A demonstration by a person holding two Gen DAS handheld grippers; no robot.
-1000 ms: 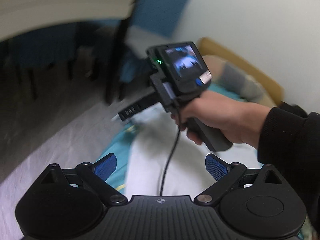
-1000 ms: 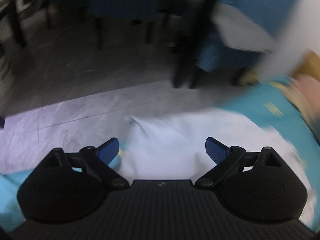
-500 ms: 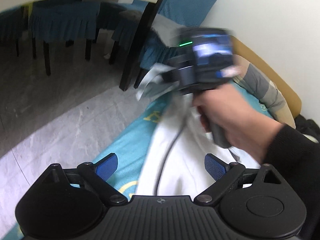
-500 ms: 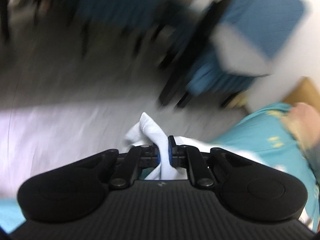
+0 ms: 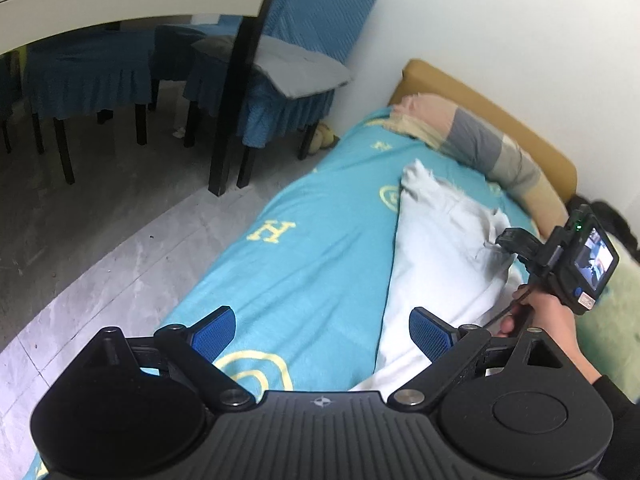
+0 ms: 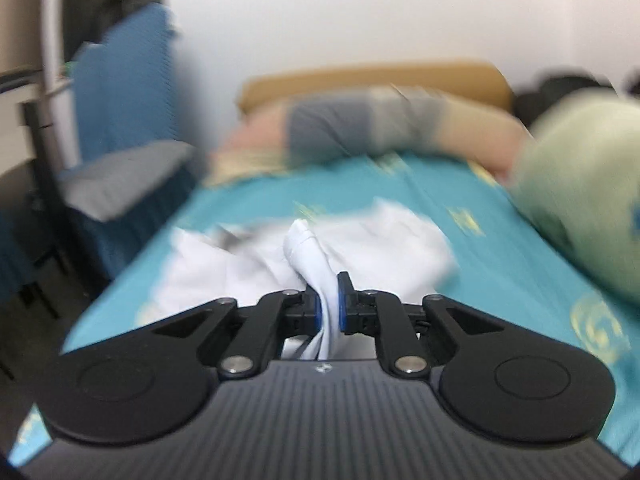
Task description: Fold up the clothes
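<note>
From the left wrist camera we look down along the left gripper [image 5: 320, 330] over the near edge of the bed [image 5: 312, 248] toward the floor, the chairs [image 5: 304, 40] and the wall, with the right gripper [image 5: 506, 242] at the far right. From the right wrist camera we look low and close along the bed toward its headboard [image 6: 372, 74]. We find the white garment [image 5: 436, 248], the turquoise cover and the pillows in both views.

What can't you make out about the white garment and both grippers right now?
- White garment: near end hidden behind left gripper body, left wrist view.
- Garment type: right wrist view is motion-blurred.
- Right gripper: jaws opening slightly, a fold between them; its fingertips sit behind bunched cloth in left wrist view.
</note>
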